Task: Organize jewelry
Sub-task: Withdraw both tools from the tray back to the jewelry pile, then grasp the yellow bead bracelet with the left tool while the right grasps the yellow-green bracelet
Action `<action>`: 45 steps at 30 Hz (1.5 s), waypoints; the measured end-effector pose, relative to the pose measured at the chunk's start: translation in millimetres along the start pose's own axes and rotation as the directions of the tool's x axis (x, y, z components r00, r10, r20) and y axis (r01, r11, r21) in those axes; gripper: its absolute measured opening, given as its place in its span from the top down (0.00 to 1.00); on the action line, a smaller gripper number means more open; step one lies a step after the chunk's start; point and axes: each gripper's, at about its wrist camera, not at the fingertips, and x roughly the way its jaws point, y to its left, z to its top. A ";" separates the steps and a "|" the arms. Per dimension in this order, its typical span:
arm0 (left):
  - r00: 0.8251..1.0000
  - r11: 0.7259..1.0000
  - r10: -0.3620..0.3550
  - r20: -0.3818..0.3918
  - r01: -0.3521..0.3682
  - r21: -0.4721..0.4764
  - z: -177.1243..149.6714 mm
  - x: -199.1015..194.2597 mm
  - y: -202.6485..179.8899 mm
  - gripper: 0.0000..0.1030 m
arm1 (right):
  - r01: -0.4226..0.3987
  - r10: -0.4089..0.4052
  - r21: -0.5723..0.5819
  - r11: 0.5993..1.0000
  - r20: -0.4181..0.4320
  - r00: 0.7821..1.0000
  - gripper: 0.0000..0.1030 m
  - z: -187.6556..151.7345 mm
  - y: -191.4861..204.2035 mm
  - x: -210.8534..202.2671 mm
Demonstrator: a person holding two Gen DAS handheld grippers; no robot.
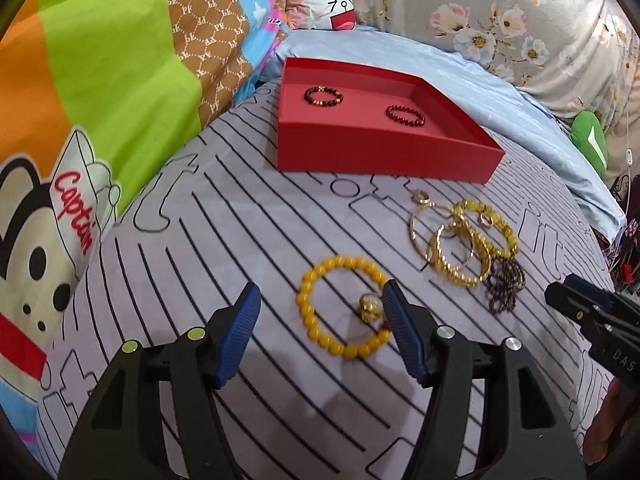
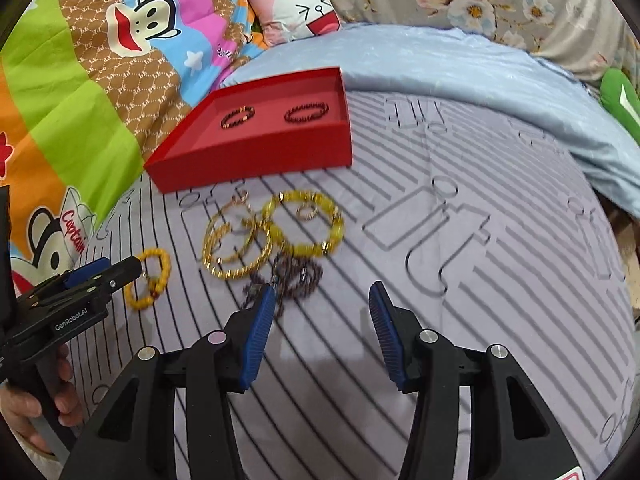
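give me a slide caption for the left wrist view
Open left tongs over a yellow bead bracelet; red tray beyond.

A bed (image 1: pixel 248 216) wears a grey striped sheet. A cartoon quilt (image 1: pixel 100 92) lies at ten o'clock, a floral cover (image 1: pixel 520 12) at one.

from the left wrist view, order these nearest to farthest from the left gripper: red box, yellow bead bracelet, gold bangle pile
1. yellow bead bracelet, just ahead of the left gripper, by its right finger.
2. gold bangle pile, farther ahead, to the right.
3. red box, farthest, at the back.
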 end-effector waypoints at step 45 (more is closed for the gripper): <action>0.990 0.990 -0.137 0.046 0.135 0.043 17.7 -12.9 -19.2 0.93 | 0.001 -0.001 0.019 1.000 0.005 1.000 0.70 35.0 -2.8 29.9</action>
